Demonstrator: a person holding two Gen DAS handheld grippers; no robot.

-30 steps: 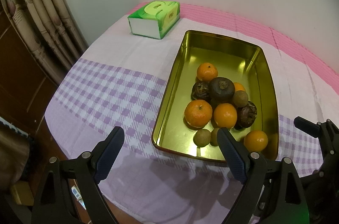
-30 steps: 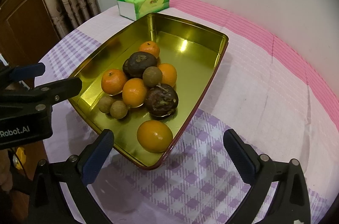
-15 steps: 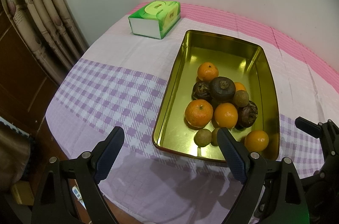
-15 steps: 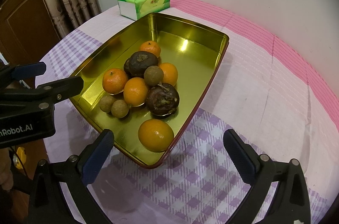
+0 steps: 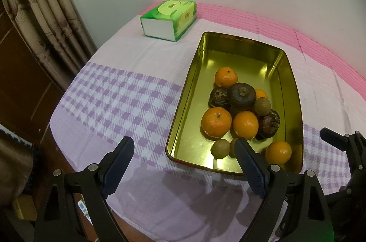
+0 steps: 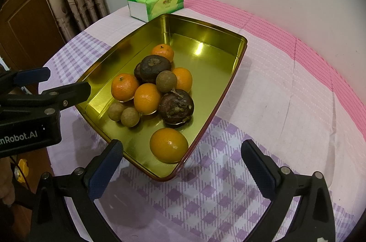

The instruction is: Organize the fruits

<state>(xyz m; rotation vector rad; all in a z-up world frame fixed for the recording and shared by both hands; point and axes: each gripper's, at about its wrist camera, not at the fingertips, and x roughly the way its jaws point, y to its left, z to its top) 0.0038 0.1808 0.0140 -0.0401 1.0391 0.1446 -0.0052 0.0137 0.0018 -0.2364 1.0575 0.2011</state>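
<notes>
A gold metal tray (image 5: 194, 91) (image 6: 128, 49) sits on the checked tablecloth and holds a heap of fruit: several oranges (image 5: 216, 121) (image 6: 168, 145), dark brown round fruits (image 5: 242, 94) (image 6: 176, 106) and small tan round fruits (image 5: 220, 148) (image 6: 130, 117). My left gripper (image 5: 184, 156) hovers open over the tray's near left corner, nothing between its fingers. My right gripper (image 6: 181, 160) hangs open above the tray's near right corner, close to the nearest orange, also empty. The left gripper (image 6: 66, 84) shows at the left edge of the right wrist view.
A green tissue box (image 5: 169, 18) (image 6: 157, 4) lies on the cloth behind the tray, near the wall. Curtains (image 5: 45, 13) and a wooden door stand to the left. The table edge drops off just below both grippers.
</notes>
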